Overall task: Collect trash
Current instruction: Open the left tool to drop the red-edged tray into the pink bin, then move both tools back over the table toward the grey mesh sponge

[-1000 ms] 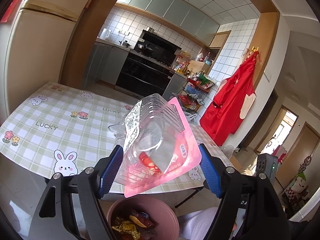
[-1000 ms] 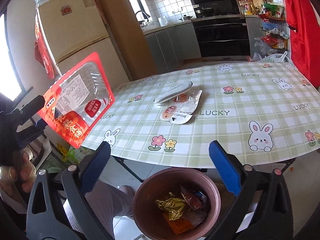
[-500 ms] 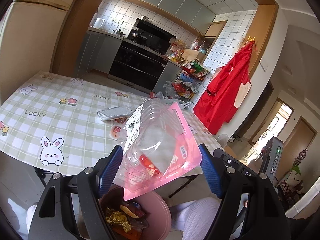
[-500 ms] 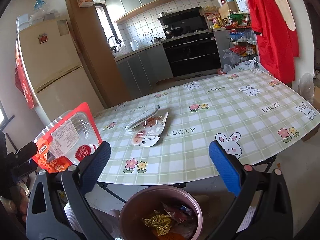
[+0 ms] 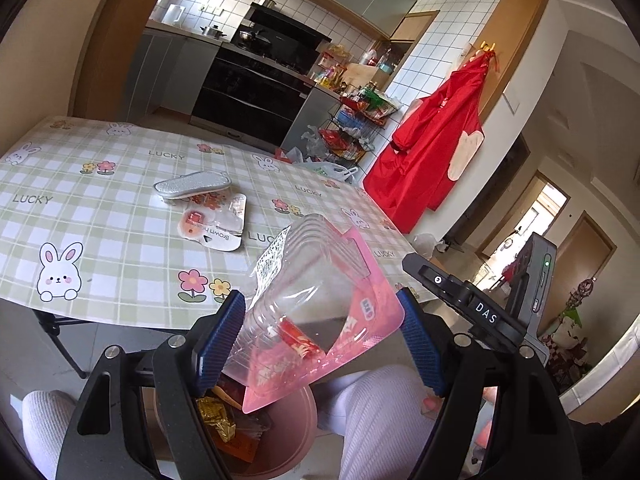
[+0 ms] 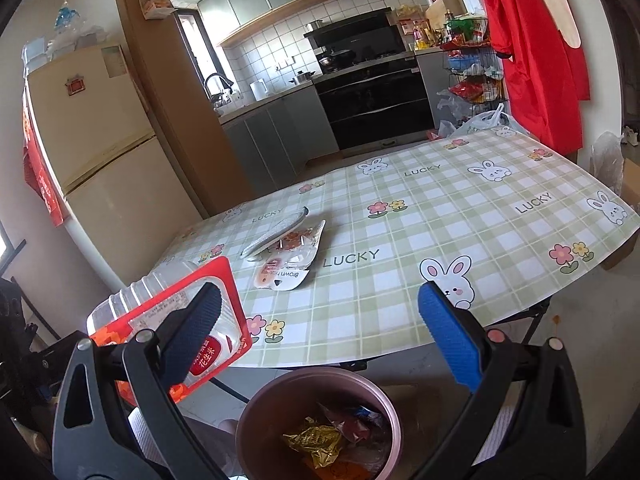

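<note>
- Lowered since a second ago: clear plastic tray (image 5: 316, 312) with the red printed card, now tilted with its bottom corner over the pink bin (image 5: 280, 440), where earlier sat higher, in front of the table edge
- Pinched across its width by the left gripper (image 5: 320, 344), blue pads pressed on both sides; not yet let go, so still counted as trash in hand
- Seen from the right wrist as well: same tray (image 6: 168, 320) at lower left, off the table and beside the bin (image 6: 320, 420)
- Already collected in the bin: gold foil wrapper (image 6: 316, 442) and other crumpled wrappers (red and orange, hard to name)
- Left to gather on the checked tablecloth (image 5: 100, 216): silver pouch (image 5: 192, 185) lying partly on a white and red flat packet (image 5: 216, 224), the two touching, well apart from the bin
- Right gripper (image 6: 320, 332) spread wide and carrying nothing, hanging above the bin, pointed toward the table
- Judged roughly past the middle: one piece about to drop, two pieces waiting
</note>
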`<state>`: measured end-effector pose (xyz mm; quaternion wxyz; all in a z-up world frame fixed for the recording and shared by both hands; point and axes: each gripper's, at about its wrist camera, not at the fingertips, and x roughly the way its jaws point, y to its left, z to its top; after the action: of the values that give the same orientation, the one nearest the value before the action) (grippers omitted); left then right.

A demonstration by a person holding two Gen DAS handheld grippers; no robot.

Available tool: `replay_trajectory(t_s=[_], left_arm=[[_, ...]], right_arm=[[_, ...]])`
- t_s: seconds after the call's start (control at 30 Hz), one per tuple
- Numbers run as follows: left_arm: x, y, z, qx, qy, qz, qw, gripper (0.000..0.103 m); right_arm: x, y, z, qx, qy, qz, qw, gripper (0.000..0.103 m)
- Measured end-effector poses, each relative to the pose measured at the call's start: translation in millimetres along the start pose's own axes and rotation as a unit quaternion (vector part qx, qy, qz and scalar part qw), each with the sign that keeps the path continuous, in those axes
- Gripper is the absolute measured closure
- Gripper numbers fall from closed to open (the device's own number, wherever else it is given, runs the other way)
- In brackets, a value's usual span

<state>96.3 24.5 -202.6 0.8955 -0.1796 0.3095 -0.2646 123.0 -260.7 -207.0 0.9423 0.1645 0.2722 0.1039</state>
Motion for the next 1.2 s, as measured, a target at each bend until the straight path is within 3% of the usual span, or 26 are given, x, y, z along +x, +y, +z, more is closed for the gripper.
replay_trajectory(t_s=[0.17,0.27,0.37,0.73,1.2], left_arm=[[5.8,-4.3,-2.3,0.005,0.010,-0.008,0.9999,0.027],[6.4,-5.3,-2.9,0.009,0.011,-0.007,0.9999,0.017],[3.8,-1.2,-2.4,0.001,0.004,-0.001,1.0000,0.015],[-5.8,15.7,0.0,-0.024,-0.015,0.051,0.9983,0.009],[-8.4,37.7,9.4,-0.007,-0.030,0.108,0.9937,0.006]], right_arm=[[-1.9,-1.0,-0.8,0.005,-0.002,0.001,1.000,0.006],[-2.2,-1.8,-0.8,0.007,-0.002,0.001,1.000,0.006],[-1.5,-2.6,-1.2,0.007,-0.001,0.001,1.000,0.006],[3.6,-3.8,-4.5,0.010,0.010,0.002,1.000,0.006],[24.6,-4.1,-6.1,-0.004,0.034,-0.007,0.999,0.006]])
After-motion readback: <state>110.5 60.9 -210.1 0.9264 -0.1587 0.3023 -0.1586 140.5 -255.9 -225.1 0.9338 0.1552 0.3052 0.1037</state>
